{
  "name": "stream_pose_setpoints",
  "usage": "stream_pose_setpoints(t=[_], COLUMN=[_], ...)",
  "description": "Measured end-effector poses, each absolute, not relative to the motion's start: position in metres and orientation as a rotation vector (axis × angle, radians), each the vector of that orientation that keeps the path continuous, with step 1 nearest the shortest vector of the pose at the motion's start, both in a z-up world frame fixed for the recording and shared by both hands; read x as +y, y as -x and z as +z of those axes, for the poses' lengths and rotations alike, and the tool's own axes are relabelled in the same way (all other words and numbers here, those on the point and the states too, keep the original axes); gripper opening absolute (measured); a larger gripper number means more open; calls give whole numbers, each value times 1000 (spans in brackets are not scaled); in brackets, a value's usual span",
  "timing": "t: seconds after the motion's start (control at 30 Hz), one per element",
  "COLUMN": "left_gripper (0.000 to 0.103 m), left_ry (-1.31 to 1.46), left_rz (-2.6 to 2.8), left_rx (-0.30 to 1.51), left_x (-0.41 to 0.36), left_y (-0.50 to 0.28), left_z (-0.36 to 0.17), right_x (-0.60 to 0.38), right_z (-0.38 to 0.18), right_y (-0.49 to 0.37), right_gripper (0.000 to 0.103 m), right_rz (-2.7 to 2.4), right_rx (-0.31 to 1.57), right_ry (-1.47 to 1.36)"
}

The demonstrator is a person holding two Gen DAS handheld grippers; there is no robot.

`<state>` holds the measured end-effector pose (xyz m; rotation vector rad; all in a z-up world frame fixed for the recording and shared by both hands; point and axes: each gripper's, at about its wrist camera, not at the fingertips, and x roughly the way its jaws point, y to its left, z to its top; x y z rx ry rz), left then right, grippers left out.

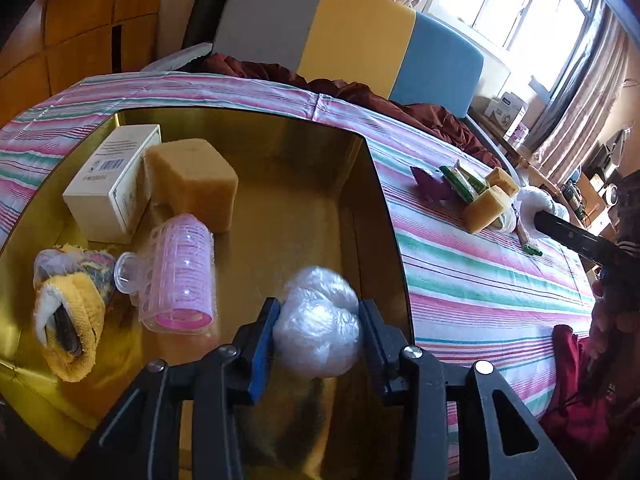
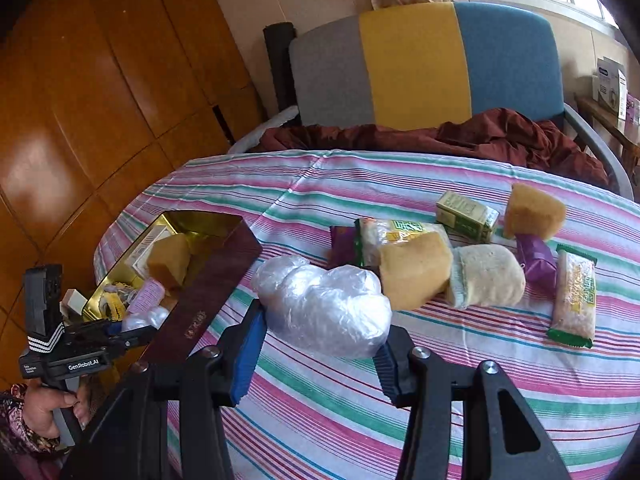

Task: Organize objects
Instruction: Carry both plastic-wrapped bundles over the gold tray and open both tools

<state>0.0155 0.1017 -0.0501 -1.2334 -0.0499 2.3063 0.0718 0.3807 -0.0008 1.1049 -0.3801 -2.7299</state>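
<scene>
A gold-lined box (image 1: 372, 160) with dark red outer walls (image 2: 208, 280) stands on the striped tablecloth (image 1: 460, 272). My left gripper (image 1: 318, 312) hangs over the box's inside, shut on a small ball of clear plastic film (image 1: 320, 328); the same gripper (image 2: 132, 332) shows in the right wrist view at the box's near end. My right gripper (image 2: 326, 320) is shut on a larger crumpled clear plastic bag (image 2: 324, 304), held just above the cloth beside the box. In the box lie a white carton (image 1: 108, 184), a tan sponge (image 1: 196, 184), a pink hair roller (image 1: 180, 276) and a yellow cloth bundle (image 1: 68, 320).
On the cloth to the right lie two tan sponges (image 2: 412, 272) (image 2: 532, 212), a beige rolled cloth (image 2: 488, 276), green packets (image 2: 466, 216), a snack bar (image 2: 574, 300) and purple wrappers (image 2: 536, 260). A grey, yellow and blue chair (image 2: 416, 64) with maroon fabric stands behind the table.
</scene>
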Motion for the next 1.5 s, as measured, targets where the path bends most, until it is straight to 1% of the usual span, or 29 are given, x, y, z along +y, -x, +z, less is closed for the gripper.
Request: stream_pose_setpoints(t=[0.07,0.1,0.17,0.3,0.37,0.43,0.57,1.0,1.07,1.4,1.47,1.5], left_gripper=[57,61,75,86,95,103,103,103,103,103,103,103], left_ry=[1235,1233,1219,1161,1117,1074,1026,1061,1061,1079,1085,1083], left_rz=[2308,2310,2319,2371,2407,2448,2463,2516,2513,2509,2504,2502], left_rx=[-63,-77,-106,-96,-75,-62,-108,-152,-162,-220,-229,-231], left_x=[100,98,94,89,86,83,71,42,39,28,29,29], left_y=[-18,-19,-22,-32,-39,-45,-50,-45,-44,-42,-42,-42], left_z=[-50,-49,-47,-40,-34,-29,-23,-24,-24,-27,-27,-26], right_x=[376,374,370,356,343,327,294,211,204,194,194,194], right_z=[-1,-2,-4,-5,-3,-1,2,-2,-4,-22,-22,-21], right_y=[-70,-69,-67,-63,-60,-57,-46,7,16,46,47,46], right_gripper=[50,50,50,50,50,50,50,51,53,58,65,65], right_rz=[-2713,-2705,-2680,-2610,-2588,-2568,-2534,-2521,-2541,-2548,-2562,-2567], right_rx=[-375,-382,-413,-481,-472,-446,-400,-217,-184,-190,-188,-183], right_ry=[-1110,-1114,-1127,-1147,-1150,-1153,-1155,-1208,-1224,-1333,-1332,-1325])
